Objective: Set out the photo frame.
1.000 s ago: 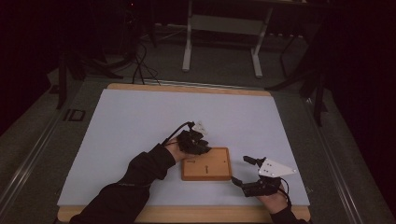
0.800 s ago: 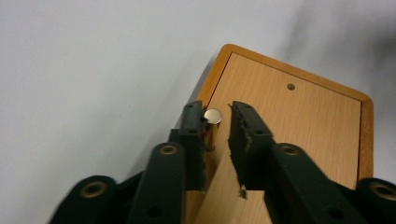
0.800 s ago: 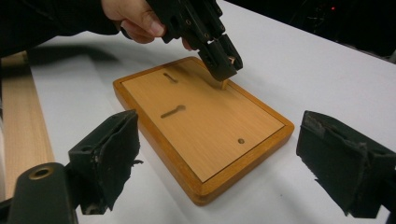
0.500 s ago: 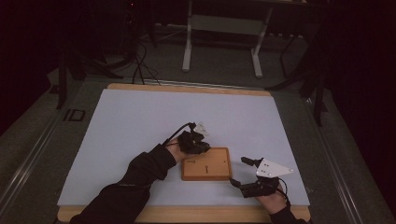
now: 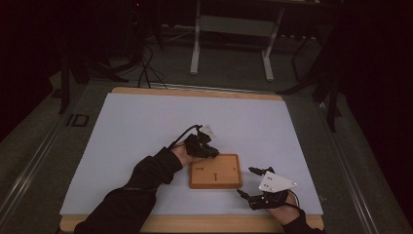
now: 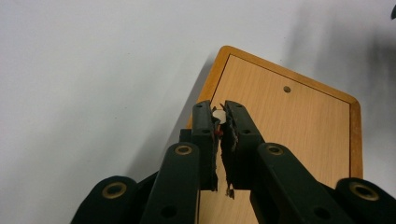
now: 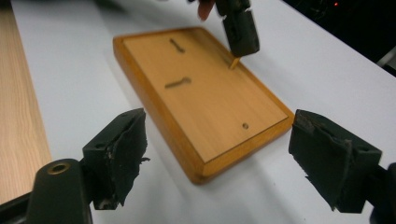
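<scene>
Pinched between the closed jaws of the left gripper [image 6: 219, 128], a small wooden peg [image 6: 218, 115] stands upright over the far left corner of a wooden board [image 5: 215, 171]; the jaws have just been closing on it. In the right gripper view the peg's tip [image 7: 233, 62] pokes out below those jaws, at or just above the board's surface near its raised rim; whether it touches cannot be told. The board lies flat on the white table top [image 5: 146, 126], its long side running left to right before the person, with slots and small round holes cut into its face. One round hole [image 6: 286, 89] lies beyond the peg, farther along the board, and the peg's long axis points down at the wood. The right gripper [image 5: 252, 182] waits just off the board's near right corner, jaws spread wide with nothing between them though they have just narrowed a little. The left hand, being the nearer, looks set to seat the peg.
</scene>
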Tool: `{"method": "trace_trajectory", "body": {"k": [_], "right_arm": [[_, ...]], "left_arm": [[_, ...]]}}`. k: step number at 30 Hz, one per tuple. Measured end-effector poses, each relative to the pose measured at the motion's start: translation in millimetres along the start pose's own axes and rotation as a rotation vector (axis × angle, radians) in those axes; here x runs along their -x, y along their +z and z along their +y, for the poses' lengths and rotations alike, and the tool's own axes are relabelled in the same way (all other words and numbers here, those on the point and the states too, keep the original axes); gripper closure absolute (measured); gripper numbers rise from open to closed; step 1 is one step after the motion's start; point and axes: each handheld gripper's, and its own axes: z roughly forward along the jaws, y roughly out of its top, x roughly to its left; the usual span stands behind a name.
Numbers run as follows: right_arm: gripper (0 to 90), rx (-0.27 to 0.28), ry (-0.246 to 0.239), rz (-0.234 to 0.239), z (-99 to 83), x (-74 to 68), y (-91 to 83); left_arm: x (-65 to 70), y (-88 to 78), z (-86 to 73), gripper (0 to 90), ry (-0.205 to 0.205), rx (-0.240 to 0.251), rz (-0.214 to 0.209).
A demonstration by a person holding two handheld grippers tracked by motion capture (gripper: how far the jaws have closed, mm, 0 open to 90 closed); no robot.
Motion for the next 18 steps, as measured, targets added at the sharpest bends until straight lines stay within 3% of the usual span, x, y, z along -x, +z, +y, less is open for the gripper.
{"method": "trace_trajectory", "body": {"k": [4,5,13,18], "right_arm": [[18.6,-0.015,-0.028,-0.011,0.3,-2.0,-0.2],[19.1,-0.052,-0.080,-0.019,-0.2,-5.7,1.2],[20.7,-0.114,-0.154,-0.037,-0.8,-11.9,5.8],[21.2,-0.169,-0.246,-0.073,0.1,-19.4,10.6]], "left_arm": [[-1.6,0.0,0.5,84.4,-0.005,-0.004,-0.013],[-3.2,0.1,2.3,84.5,0.001,-0.019,-0.023],[-9.2,0.4,2.8,84.4,-0.019,-0.025,-0.059],[-14.5,0.8,3.9,84.4,-0.044,-0.031,-0.084]]}}
